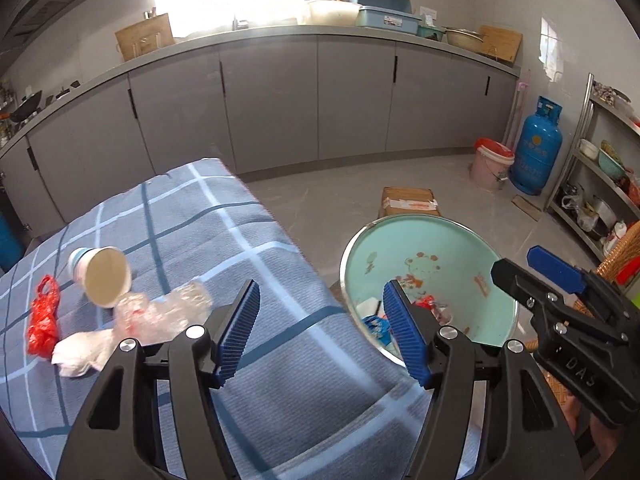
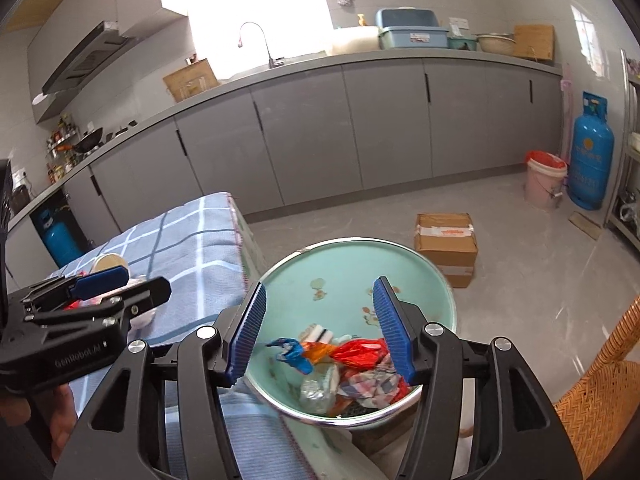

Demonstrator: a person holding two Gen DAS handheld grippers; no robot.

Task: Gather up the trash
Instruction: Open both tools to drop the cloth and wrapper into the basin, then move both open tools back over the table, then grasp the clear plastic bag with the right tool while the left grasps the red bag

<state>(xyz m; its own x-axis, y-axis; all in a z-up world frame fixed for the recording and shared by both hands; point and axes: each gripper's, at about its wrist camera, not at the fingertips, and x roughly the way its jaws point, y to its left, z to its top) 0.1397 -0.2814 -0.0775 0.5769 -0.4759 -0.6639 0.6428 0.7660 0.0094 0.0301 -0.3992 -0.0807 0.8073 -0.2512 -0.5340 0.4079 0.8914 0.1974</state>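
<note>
On the blue checked tablecloth (image 1: 240,220) lie a tipped paper cup (image 1: 106,276), crumpled clear plastic (image 1: 164,314), a red plastic bag (image 1: 42,320) and a white crumpled paper (image 1: 82,350). My left gripper (image 1: 320,292) hovers open over the cloth's right edge, empty, to the right of these items. A teal basin (image 2: 352,264) beside the table holds a red bag (image 2: 360,354), a blue wrapper (image 2: 294,352), a clear bottle (image 2: 318,392) and checked scraps (image 2: 376,384). My right gripper (image 2: 320,288) stands open above that trash, nothing between its pads.
A cardboard box (image 2: 446,246) sits on the floor behind the basin. Farther right stand a pink bucket (image 2: 546,180) and a blue gas cylinder (image 2: 592,156). A wicker chair (image 2: 600,392) is at the near right, grey cabinets (image 2: 384,120) along the back.
</note>
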